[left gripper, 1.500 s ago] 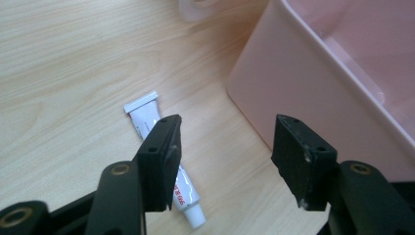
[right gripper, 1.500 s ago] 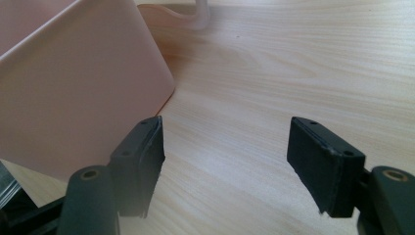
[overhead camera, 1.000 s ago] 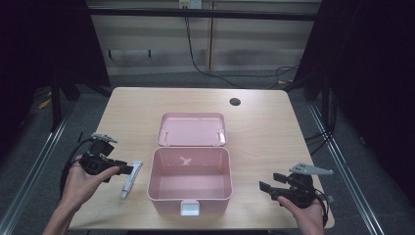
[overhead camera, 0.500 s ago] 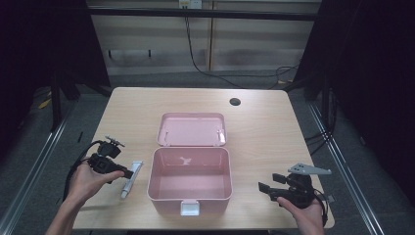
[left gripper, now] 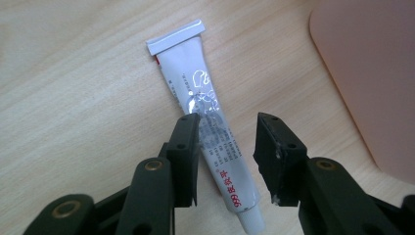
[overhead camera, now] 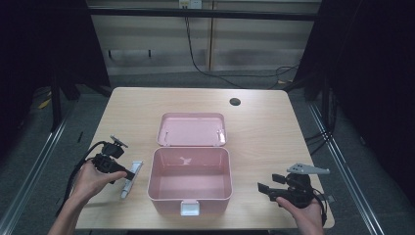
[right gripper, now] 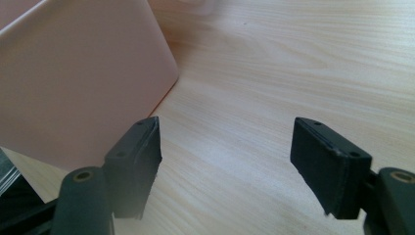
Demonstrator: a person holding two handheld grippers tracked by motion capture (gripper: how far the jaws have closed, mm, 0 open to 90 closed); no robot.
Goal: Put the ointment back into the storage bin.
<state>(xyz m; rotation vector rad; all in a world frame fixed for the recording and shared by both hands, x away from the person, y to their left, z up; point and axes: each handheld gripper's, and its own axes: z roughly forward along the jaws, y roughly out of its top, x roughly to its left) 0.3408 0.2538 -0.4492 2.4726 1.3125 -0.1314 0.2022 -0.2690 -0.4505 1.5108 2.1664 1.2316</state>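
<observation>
My left claw (left gripper: 227,159) sits low over the tube (left gripper: 208,122), jaws partly open and straddling its lower half near the cap end; left jaw looks right against the tube's edge, right jaw stands clear of it, nothing clamped. Tube lies flat on the table (overhead camera: 264,132), crimped end pointing away from me, white with grey and red print. From above, the tube (overhead camera: 131,178) is just left of the pink box (overhead camera: 188,198), close to its wall but not touching, and my left claw (overhead camera: 128,174) comes at it from the left, hand (overhead camera: 93,178) behind it. Box is open and shows bare pink floor; lid (overhead camera: 192,129) is folded back flat on the table behind it, white latch (overhead camera: 190,209) on the near wall. My right claw (right gripper: 227,169) is wide open, holding nothing, over bare wood with the box wall (right gripper: 73,83) just off its left jaw. From above it (overhead camera: 266,188) sits at the near right of the table, pointing toward the box, well apart from the tube. Dark round hole (overhead camera: 235,102) at the far side of the table.
</observation>
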